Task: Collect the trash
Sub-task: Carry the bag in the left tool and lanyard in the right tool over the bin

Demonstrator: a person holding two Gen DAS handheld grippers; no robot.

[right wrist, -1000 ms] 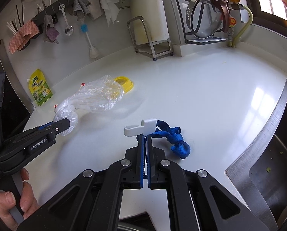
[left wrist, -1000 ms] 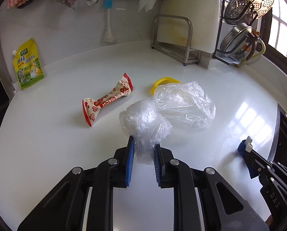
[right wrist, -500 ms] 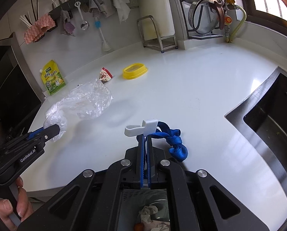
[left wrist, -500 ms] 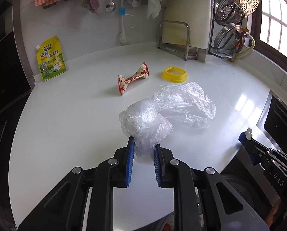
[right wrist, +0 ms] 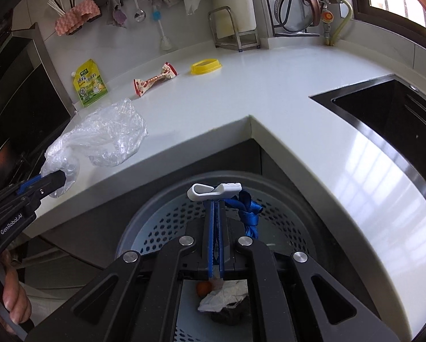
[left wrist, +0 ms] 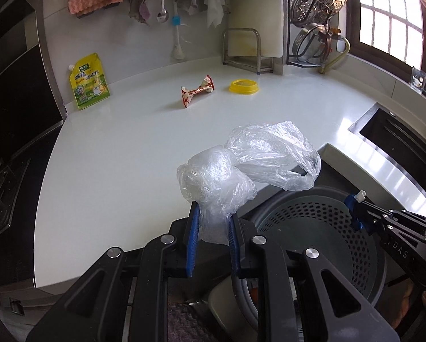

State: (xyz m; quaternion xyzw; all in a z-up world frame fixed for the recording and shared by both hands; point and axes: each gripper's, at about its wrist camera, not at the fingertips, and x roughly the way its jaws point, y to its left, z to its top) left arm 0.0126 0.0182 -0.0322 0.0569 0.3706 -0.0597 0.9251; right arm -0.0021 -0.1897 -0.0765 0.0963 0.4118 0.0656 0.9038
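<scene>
Left gripper (left wrist: pixel 211 236) pinches one clear plastic bag (left wrist: pixel 250 165); right gripper (right wrist: pixel 215 228) clamps one blue-strapped clip (right wrist: pixel 213 191).

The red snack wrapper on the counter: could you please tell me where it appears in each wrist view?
Left wrist view: the red snack wrapper lies upper centre, left of the yellow lid.
Right wrist view: the wrapper lies upper left of centre, again left of the lid.
Shared landmark: the yellow-green pouch leaning on the wall, left of the wrapper.

Both tongs point steeply downward, the left tongs (left wrist: pixel 212 229) clamped narrowly, the right tongs (right wrist: pixel 216 212) fully closed.
</scene>
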